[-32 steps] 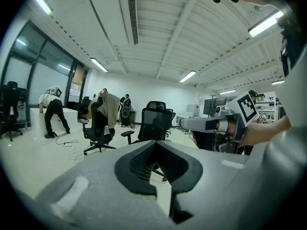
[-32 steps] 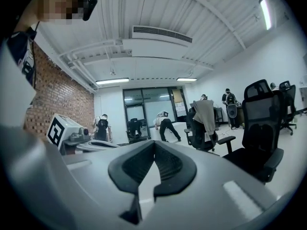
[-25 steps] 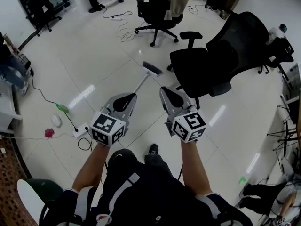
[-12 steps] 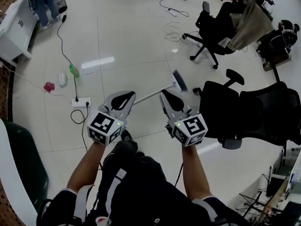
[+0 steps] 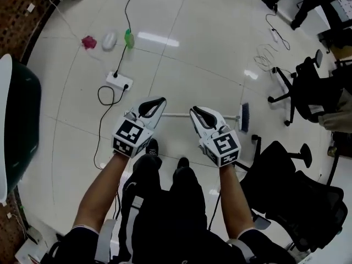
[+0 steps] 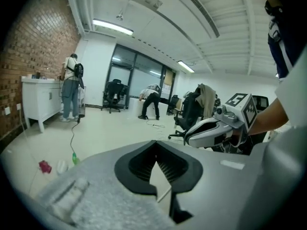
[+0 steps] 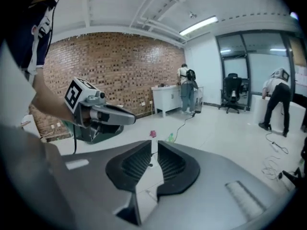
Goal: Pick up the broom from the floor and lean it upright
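Left gripper point(image 5: 155, 104) closed tip to tip with nothing in it; right gripper point(image 5: 197, 114) barely cracked, jaws opening, only floor showing through the narrow gap. Both poised over the broom point(image 5: 177, 115), flat on the floor point(image 5: 181, 54) straight in front, thin pale handle running crosswise behind both grippers as seen from the head, dark bristle head point(image 5: 245, 117) off to the right. Probably light and stiff, a little head-heavy, with a smooth round handle likely to roll or slip in ribbed pads; best taken on the handle, one grip toward the head and one farther back, never on the soft bristles. Glossy pale tile underneath, hard and slick. Farther out, black mesh office chair point(image 5: 286, 180) near the bristle head, white power strip point(image 5: 119, 81) with black cable point(image 5: 102, 100) to the left.
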Motion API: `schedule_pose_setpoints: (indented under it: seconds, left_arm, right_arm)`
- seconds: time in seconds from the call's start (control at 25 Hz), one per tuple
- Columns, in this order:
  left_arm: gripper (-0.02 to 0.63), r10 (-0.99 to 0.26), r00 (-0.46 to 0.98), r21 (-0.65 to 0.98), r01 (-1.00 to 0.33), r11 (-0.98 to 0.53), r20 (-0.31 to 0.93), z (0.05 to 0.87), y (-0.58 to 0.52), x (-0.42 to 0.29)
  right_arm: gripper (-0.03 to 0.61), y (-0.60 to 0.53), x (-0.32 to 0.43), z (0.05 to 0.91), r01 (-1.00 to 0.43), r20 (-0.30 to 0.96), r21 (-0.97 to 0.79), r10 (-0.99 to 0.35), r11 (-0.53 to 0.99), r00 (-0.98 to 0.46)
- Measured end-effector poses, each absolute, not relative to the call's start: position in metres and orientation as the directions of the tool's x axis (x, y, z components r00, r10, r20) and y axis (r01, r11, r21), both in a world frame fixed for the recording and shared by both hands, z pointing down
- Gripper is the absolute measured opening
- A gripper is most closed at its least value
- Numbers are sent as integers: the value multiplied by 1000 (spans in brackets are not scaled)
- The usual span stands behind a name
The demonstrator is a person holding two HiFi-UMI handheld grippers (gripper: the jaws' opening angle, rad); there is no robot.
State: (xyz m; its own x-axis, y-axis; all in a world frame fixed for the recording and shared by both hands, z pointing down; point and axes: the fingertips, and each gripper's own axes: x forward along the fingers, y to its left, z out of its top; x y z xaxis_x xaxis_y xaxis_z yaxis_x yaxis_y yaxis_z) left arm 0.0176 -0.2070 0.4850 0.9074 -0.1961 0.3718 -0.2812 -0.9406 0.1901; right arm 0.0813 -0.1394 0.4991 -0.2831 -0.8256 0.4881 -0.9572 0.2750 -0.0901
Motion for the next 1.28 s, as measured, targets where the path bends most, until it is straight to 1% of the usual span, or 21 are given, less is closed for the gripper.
schedule_pose_setpoints:
  seconds: [0.08,0.24,0.36,0.6,0.84,1.08,1.28]
  left_arm:
    - [0,-255,883,194,-351,-916,395,520,-215,1]
    - [0,-392,804,196,-516,-834,448,606,-224,-38]
    - [0,-442,749,196,-591,-782,494,674,-231,-63]
    - [0,-448,685,174,-637,-751,574,814,-246,-100]
    - [1,-416,673,238,-658,-715,612,927,-249,-108]
    - [0,-410,659,248,-672,-698,630,1008,-248,-115]
    - [0,-419,650,234,-678,-697,633,1043,-243,-124]
  right_arm:
    - [63,-150,66,543,-930,520,-106,-778,352,-353]
    - [79,-163,38,642,-849,591,-93,-657,520,-467]
    - [101,-173,19,722,-787,632,-112,-568,606,-527]
    - [137,-184,-29,878,-655,709,-150,-381,741,-593]
    - [138,-197,-58,1000,-580,738,-177,-283,795,-612]
    - [161,-198,-74,1104,-524,790,-204,-177,827,-587]
    - [175,-190,-82,1167,-489,817,-201,-130,849,-562]
